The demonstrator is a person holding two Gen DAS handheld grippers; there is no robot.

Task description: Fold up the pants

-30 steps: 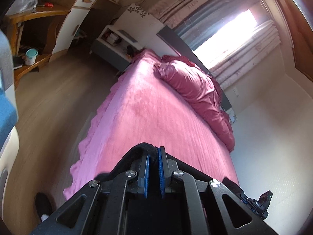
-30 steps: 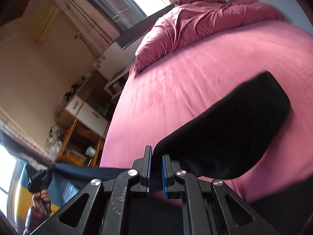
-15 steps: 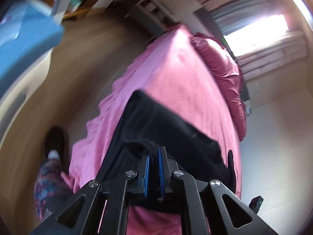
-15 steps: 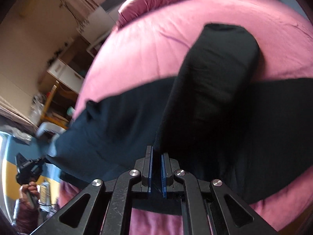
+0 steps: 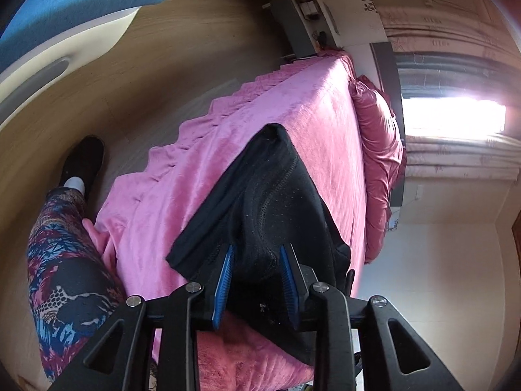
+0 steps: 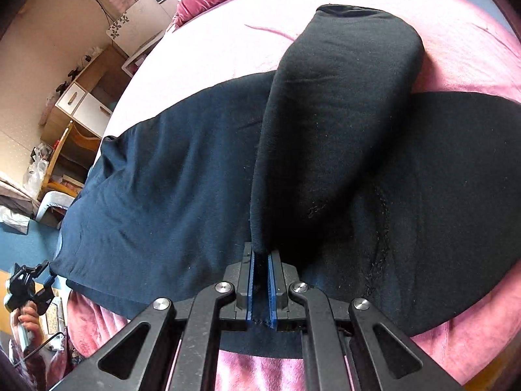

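The fingers of the right gripper [image 6: 261, 285] are clamped on a fold of the black pants [image 6: 202, 176], while the left gripper [image 5: 255, 280] stands released, its blue pads apart with cloth between them. The pants lie spread across the near end of the pink bed [image 5: 202, 195], one leg reaching toward twelve o'clock. A crumpled quilt [image 5: 381, 150] lies at two o'clock, and a patterned leg [image 5: 62, 254] stands at eight o'clock beside the bed.
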